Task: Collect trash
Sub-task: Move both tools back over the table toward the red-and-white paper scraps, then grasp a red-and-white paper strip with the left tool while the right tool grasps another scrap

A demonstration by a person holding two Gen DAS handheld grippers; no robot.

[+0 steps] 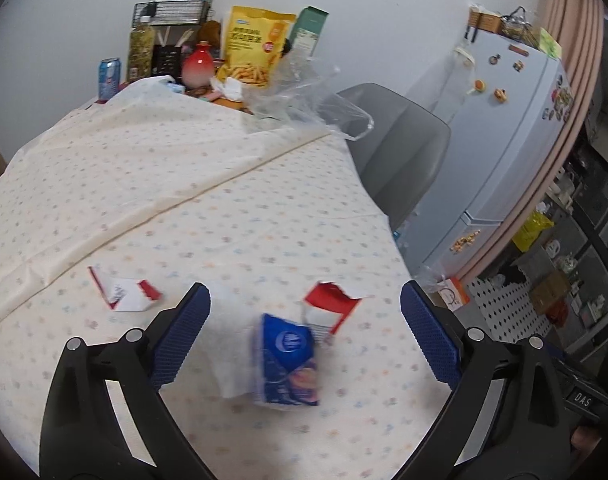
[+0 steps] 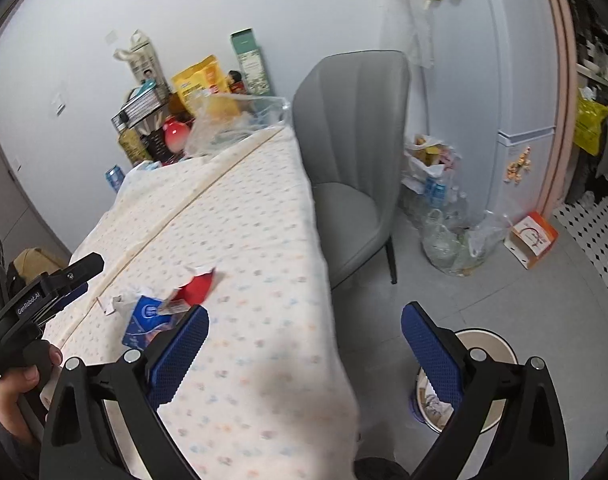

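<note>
cloth: cream tablecloth point(image 1: 240, 216) with small pastel dots covers the table, a long crease running across it toward the far end.
trash: blue tissue packet point(image 1: 290, 360) lies on the cloth on a white tissue point(image 1: 228, 344); just beyond it a torn red-and-white wrapper point(image 1: 332, 304); a second torn red-and-white scrap point(image 1: 124, 290) sits apart to the left.
left tongs: left gripper point(image 1: 304, 340) hangs over the cloth with blue pads spread wide, the blue packet between them, nothing clamped.
right tongs: right gripper point(image 2: 304, 352) also spread wide and empty, straddling the table's edge, one pad over cloth, the other over floor.
far end of table: yellow snack bag point(image 1: 256, 44), red-and-white vase point(image 1: 198, 66), blue can point(image 1: 109, 76), bottle of yellowish contents point(image 1: 139, 50), crumpled clear plastic bag point(image 1: 308, 96).
room: pale wall, grey chair point(image 2: 352, 152) just beside the table, white fridge point(image 1: 512, 128) dotted with magnets, pink curtain point(image 1: 572, 12) beyond it.
only in right wrist view: grey floor, round bin point(image 2: 492, 364) below the right pad, clear bags of bottles point(image 2: 448, 216) near the fridge, an orange-and-white box point(image 2: 534, 238), and a hand point(image 2: 16, 396) holding the left gripper's black handle.
only in left wrist view: the second scrap seen whole, shelving clutter past the curtain.
</note>
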